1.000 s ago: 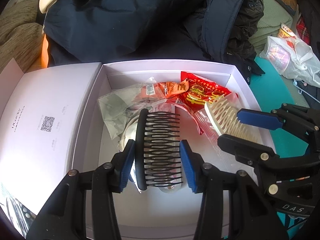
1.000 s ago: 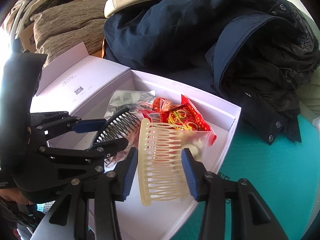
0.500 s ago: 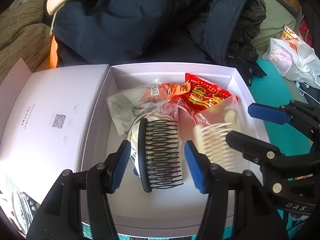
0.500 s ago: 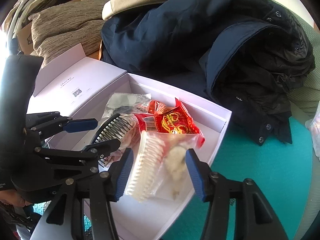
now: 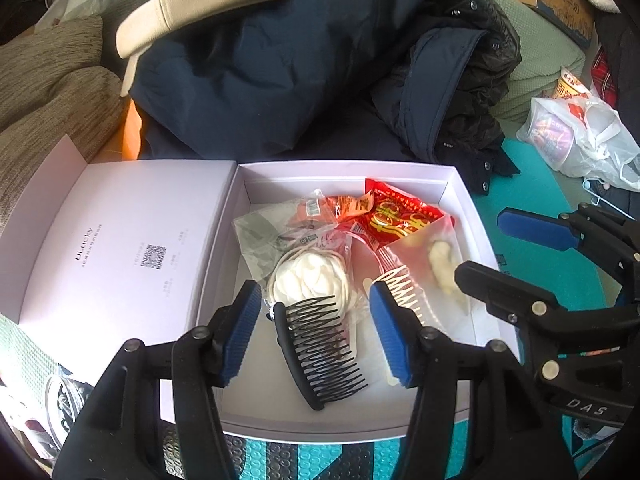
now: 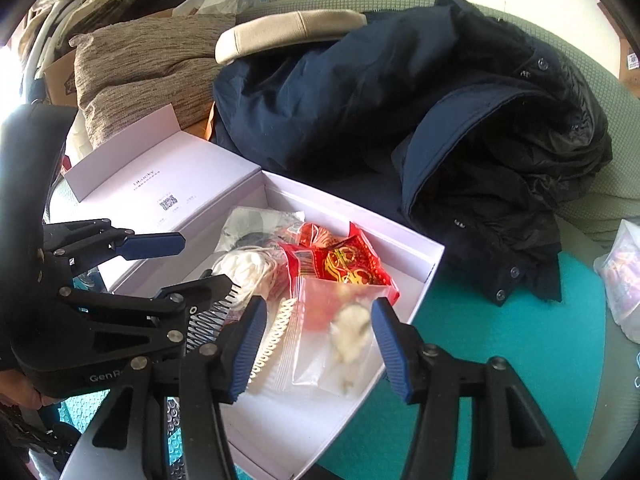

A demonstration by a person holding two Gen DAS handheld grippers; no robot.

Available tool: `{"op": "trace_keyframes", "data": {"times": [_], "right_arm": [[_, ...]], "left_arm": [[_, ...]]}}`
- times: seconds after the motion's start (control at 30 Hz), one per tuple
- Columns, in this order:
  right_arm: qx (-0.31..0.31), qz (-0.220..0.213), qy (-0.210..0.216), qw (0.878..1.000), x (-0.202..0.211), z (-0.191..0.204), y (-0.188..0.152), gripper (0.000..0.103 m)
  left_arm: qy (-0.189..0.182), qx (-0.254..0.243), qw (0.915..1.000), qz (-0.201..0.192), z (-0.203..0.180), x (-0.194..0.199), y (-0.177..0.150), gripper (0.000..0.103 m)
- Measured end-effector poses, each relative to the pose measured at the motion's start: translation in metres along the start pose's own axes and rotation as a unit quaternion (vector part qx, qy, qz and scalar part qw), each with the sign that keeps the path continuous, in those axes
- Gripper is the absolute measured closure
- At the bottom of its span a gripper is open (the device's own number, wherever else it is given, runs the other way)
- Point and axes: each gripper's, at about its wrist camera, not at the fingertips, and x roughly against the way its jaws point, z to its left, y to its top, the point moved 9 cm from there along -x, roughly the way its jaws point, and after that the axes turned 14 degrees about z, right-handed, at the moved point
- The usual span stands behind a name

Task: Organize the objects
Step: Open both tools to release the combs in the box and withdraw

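Observation:
An open white box [image 5: 344,168] on the teal mat holds a black comb [image 5: 324,352], a cream comb [image 5: 404,292], a red snack packet [image 5: 400,216], a clear zip bag [image 5: 436,264] and a bagged white coil [image 5: 308,280]. My left gripper [image 5: 316,332] hovers open above the black comb, its pads apart from it. The right gripper [image 6: 318,320] is open over the cream comb [image 6: 272,340] and the zip bag [image 6: 348,332], touching neither. The left gripper's finger partly hides the black comb [image 6: 208,320] in the right wrist view.
The box lid [image 5: 120,240] lies flipped open to the left. A navy jacket [image 5: 280,80] is heaped behind the box, with a brown cushion [image 6: 140,64] at the back left. A plastic bag of goods [image 5: 576,140] sits at the right on the teal mat [image 6: 520,340].
Both grippers opened and let go of their combs, which now lie in the box. Both grippers have lifted away from the box.

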Motion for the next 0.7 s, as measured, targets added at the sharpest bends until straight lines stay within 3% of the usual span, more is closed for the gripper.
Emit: {"op": "trace_keyframes", "data": {"times": [0.43,0.7], "right_arm": [[0.011,-0.051,-0.022,0.998,0.062,0.007,0.020,0.041],[0.013,-0.075,-0.034,0.997,0.102,0.015,0.028,0.037]], "left_arm": [[0.011,0.001,0.9986,-0.052,0.006,0.070,0.007,0.048],[0.028,0.014,0.9958,-0.087,0.016,0.126,0.008,0.031]]}}
